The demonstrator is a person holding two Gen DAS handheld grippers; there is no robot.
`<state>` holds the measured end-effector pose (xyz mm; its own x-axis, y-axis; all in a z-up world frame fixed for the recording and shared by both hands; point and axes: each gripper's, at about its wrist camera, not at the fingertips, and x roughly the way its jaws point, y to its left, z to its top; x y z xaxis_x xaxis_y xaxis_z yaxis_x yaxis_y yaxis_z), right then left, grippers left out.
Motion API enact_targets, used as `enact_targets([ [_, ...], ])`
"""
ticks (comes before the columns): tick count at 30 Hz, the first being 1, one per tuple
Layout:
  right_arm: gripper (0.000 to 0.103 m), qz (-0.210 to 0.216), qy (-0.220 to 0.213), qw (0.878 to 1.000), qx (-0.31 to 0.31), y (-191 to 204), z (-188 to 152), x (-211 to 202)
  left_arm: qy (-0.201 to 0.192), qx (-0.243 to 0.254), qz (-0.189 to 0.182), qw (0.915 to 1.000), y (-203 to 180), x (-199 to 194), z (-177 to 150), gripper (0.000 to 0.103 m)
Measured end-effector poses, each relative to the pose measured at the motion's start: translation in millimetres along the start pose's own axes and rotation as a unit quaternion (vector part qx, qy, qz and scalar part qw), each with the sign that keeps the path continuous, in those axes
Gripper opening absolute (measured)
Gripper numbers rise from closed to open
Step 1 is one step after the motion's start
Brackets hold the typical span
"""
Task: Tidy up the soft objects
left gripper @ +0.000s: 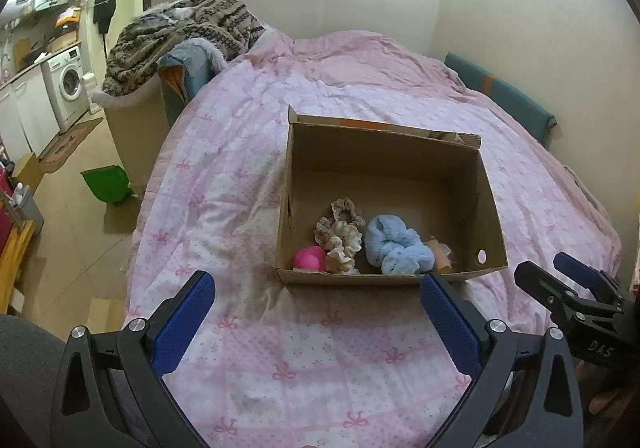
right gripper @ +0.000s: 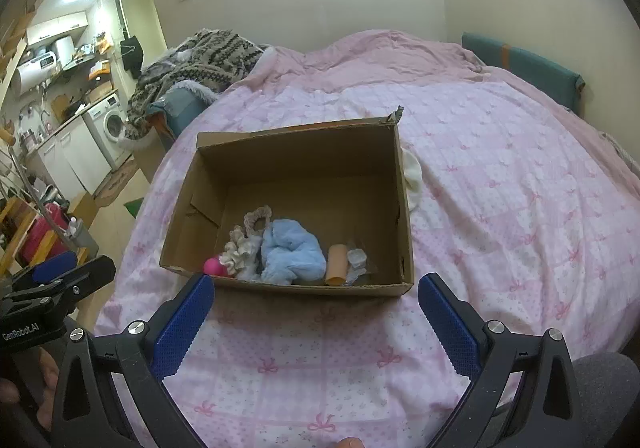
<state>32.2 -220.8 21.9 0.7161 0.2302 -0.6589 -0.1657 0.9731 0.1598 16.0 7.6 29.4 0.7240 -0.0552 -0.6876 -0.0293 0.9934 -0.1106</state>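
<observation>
An open cardboard box (left gripper: 384,172) (right gripper: 304,152) sits on the pink bed. At its near end lie a pink ball (left gripper: 308,258) (right gripper: 214,266), beige scrunchies (left gripper: 340,234) (right gripper: 242,248), a fluffy light-blue cloth (left gripper: 396,246) (right gripper: 292,250), a tan roll (right gripper: 337,264) and a clear wrapper (right gripper: 357,260). A white soft item (right gripper: 413,178) lies on the bed just right of the box. My left gripper (left gripper: 318,318) is open and empty, hovering short of the box. My right gripper (right gripper: 316,316) is open and empty, beside the left one; it also shows in the left wrist view (left gripper: 560,276).
The bed (left gripper: 248,328) (right gripper: 500,208) has a pink quilt. A patterned blanket pile (left gripper: 176,36) sits on a chair at the far left. A green bin (left gripper: 107,184) stands on the floor. A kitchen counter with washing machine (left gripper: 68,86) is at far left.
</observation>
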Motion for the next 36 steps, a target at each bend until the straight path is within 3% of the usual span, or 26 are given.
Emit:
enact_targets([
  [36, 0.103, 0.0, -0.006, 1.0, 0.007, -1.9, 0.1, -2.5, 0.003, 0.004, -0.001, 1.0, -3.2, -0.4, -2.5, 0.102],
])
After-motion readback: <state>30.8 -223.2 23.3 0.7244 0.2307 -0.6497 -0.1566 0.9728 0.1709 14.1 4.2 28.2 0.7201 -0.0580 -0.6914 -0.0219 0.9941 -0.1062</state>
